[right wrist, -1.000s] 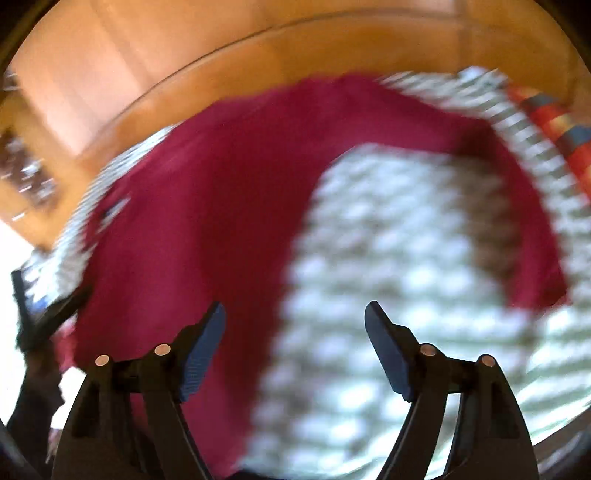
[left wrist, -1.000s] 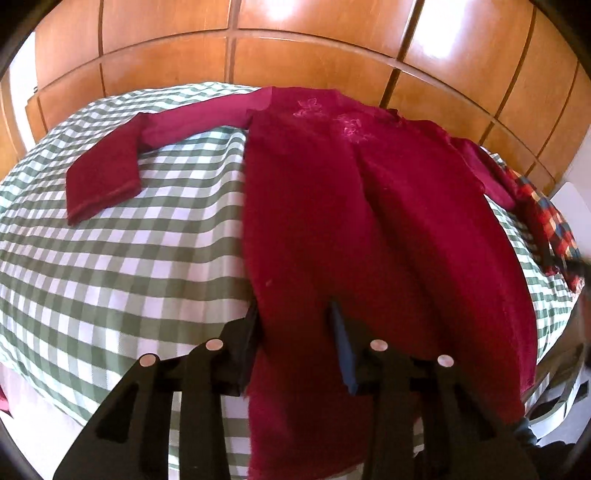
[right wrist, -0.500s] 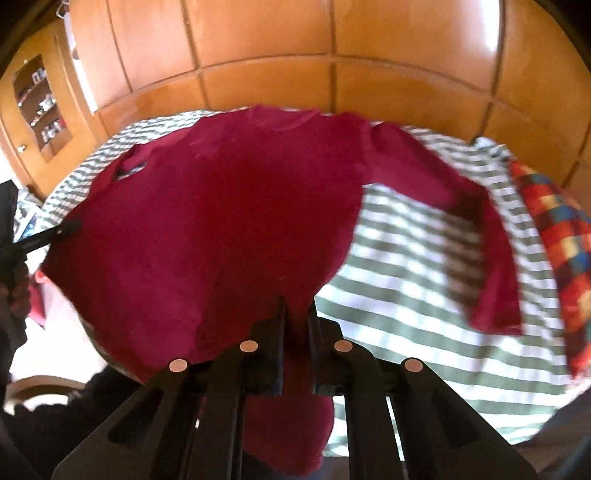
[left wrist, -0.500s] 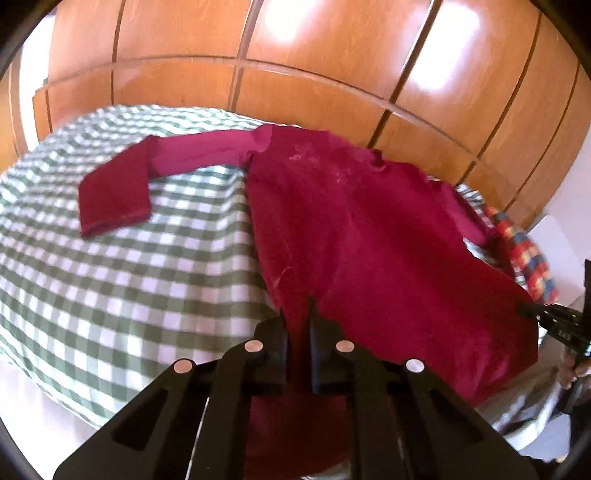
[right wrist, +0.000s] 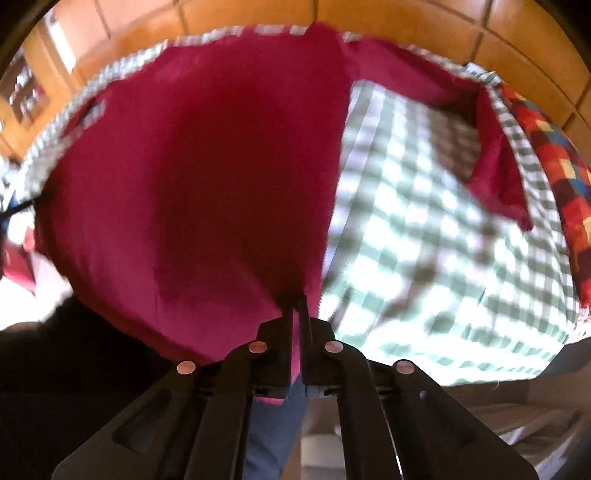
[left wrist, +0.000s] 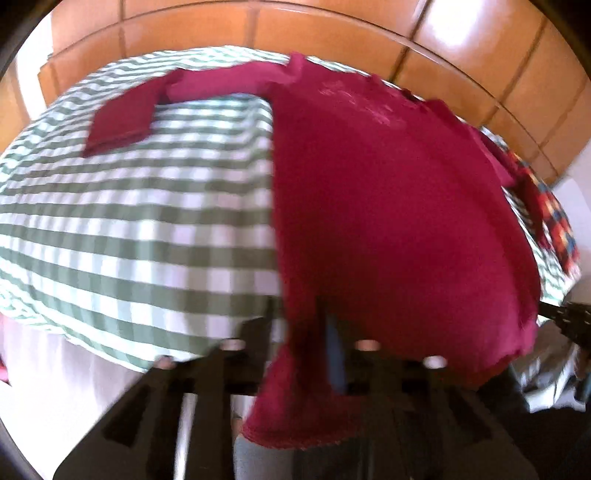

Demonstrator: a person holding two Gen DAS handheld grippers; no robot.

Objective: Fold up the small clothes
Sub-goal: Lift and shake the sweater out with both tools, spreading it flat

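Observation:
A dark red long-sleeved shirt (left wrist: 388, 192) lies spread on a green-and-white checked tablecloth (left wrist: 140, 221). Its left sleeve (left wrist: 125, 122) is bent back on the cloth. My left gripper (left wrist: 312, 325) is shut on the shirt's near left hem corner, and the hem hangs over its fingers. My right gripper (right wrist: 298, 306) is shut on the near right hem corner of the shirt (right wrist: 207, 177) and lifts it. The right sleeve (right wrist: 495, 173) lies on the checked cloth (right wrist: 424, 236). Both views are blurred by motion.
A multicoloured checked cloth (right wrist: 554, 147) lies at the table's right edge; it also shows in the left wrist view (left wrist: 557, 221). Wooden panelling (left wrist: 332, 33) stands behind the table. The table's near edge is just ahead of both grippers.
Both grippers closed on the shirt's hem corners about half a second ago. Since then both have lifted the hem, and the fabric now billows up off the cloth.

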